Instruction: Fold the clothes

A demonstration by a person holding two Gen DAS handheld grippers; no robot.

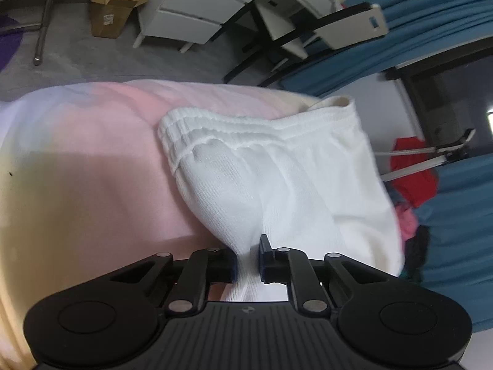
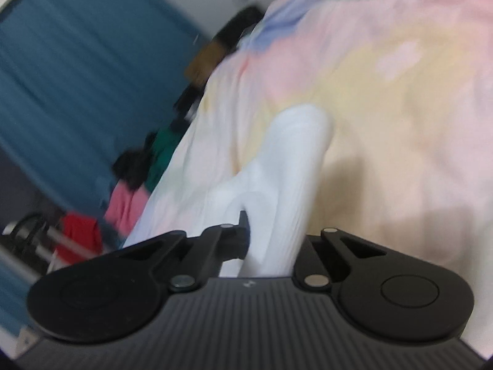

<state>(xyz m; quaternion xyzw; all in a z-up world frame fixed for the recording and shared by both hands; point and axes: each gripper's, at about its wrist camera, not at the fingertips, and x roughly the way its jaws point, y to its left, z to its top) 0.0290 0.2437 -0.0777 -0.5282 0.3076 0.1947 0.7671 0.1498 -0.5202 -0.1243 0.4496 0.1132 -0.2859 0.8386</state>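
White shorts with a ribbed elastic waistband lie bunched on a pastel pink and yellow bedspread. My left gripper is shut on a pinched fold of the white shorts near the bottom of the left wrist view. In the blurred right wrist view, the same white shorts run up from my right gripper, which is shut on the fabric. The cloth covers its right finger; the left finger shows beside the cloth.
Beyond the bed stand a white drawer unit, a cardboard box and a dark-framed chair on grey floor. Blue curtains hang behind. Red, pink, green and dark clothes are piled beside the bed edge.
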